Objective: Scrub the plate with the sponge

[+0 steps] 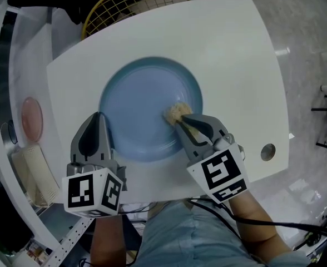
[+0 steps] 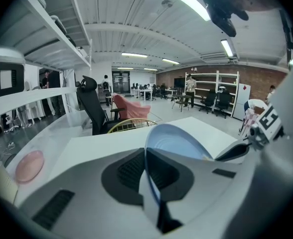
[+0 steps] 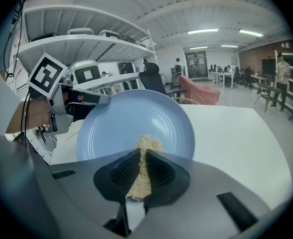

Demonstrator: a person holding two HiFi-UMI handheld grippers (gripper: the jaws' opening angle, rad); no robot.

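Right gripper [image 1: 184,120], jaws squeezed tight on the sponge [image 1: 174,112], has it pressed on the blue plate [image 1: 141,102], right of ctr. Left gripper [image 1: 99,120] is clamped on the plate's left rim, w/ the white table [image 1: 241,65] under the plate.

No words, numbers or brand names can be read anywhere. The only printed marks are black-and-white square patterns without letters. They sit on the faces of the marker cube [image 1: 94,191] on the left gripper [image 1: 98,121] and the matching cube [image 1: 223,174] on the right gripper [image 1: 184,121].
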